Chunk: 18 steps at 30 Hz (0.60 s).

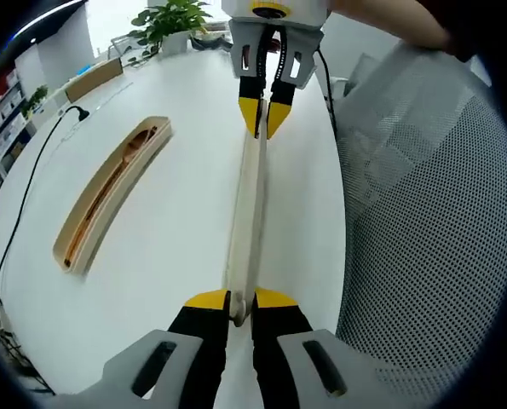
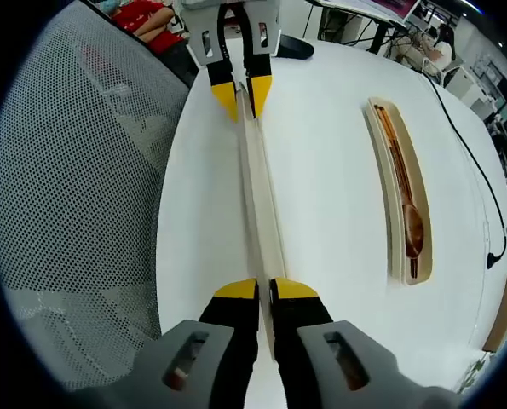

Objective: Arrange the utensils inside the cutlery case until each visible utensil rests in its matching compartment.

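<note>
Left tongs (image 1: pixel 240 308) and right tongs (image 2: pixel 264 291) each clenched an end of a pale wooden lid (image 1: pixel 246 213); the cutlery case (image 2: pixel 400 192) held brown utensils (image 2: pixel 411 226) on the white desk (image 1: pixel 176 221).

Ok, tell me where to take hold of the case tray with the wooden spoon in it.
Grip the case tray across its narrow width near mid-length, coming from above. It lies flat, long and thin, open side up, so tongs span its side walls; avoid the wooden spoon inside.
</note>
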Each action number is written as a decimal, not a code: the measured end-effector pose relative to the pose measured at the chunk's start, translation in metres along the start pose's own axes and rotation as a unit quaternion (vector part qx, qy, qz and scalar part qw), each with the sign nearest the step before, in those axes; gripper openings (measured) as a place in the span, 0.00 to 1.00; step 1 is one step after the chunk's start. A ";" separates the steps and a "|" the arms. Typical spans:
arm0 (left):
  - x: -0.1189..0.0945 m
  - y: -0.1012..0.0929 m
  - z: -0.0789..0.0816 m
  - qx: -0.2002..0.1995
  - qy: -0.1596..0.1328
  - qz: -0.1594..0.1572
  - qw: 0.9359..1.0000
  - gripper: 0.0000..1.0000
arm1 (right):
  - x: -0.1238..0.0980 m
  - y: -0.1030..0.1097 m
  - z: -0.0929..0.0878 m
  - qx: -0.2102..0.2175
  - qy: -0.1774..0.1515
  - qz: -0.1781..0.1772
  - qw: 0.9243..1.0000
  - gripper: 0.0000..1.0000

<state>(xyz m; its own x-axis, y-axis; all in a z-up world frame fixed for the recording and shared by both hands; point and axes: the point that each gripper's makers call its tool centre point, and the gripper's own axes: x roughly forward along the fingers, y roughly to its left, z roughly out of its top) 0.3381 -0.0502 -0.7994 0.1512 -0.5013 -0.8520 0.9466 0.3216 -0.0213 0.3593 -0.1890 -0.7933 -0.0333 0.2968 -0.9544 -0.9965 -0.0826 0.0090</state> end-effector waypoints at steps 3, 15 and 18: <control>-0.001 0.003 0.000 -0.012 -0.014 0.001 1.000 0.10 | -0.001 0.004 0.000 0.008 -0.003 0.014 1.000 0.02; 0.008 -0.002 0.000 -0.024 -0.042 0.002 0.999 0.11 | -0.004 0.009 -0.007 0.073 -0.033 0.057 0.995 0.03; 0.008 -0.002 0.001 -0.032 -0.047 0.002 0.998 0.11 | -0.004 0.010 -0.007 0.088 -0.046 0.063 0.993 0.03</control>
<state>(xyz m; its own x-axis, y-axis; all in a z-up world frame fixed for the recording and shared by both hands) 0.3377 -0.0551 -0.8055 0.1841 -0.5722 -0.7992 0.9265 0.3725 -0.0533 0.3504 -0.1974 -0.7918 -0.1574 0.3804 -0.9113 -0.9817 0.0398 0.1862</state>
